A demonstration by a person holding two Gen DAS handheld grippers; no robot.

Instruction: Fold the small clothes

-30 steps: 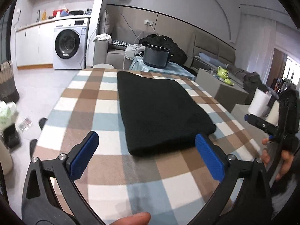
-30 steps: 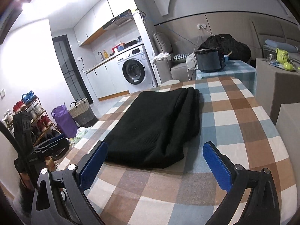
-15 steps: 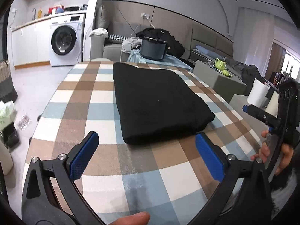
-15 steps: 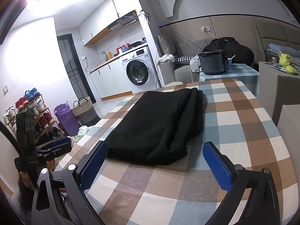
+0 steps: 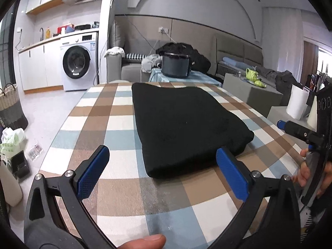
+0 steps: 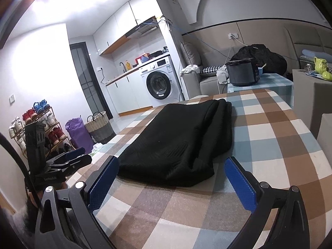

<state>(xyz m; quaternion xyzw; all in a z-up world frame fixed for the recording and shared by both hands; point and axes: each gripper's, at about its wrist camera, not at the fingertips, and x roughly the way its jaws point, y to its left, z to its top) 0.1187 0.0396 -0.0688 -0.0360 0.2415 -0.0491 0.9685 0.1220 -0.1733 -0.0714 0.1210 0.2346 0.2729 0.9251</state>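
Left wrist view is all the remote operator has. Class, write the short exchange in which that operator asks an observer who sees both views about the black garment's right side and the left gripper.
Operator: From the left wrist view I see a flat black garment. How does its right edge look?
Observer: In the right wrist view that edge shows stacked folded layers.
Operator: Is my left gripper over the checked tablecloth?
Observer: Seen from the right, it hangs at the table's left edge, with the shoe rack behind it.
Operator: Is the right gripper holding cloth?
Observer: No, it is wide open, just short of the garment's near end.
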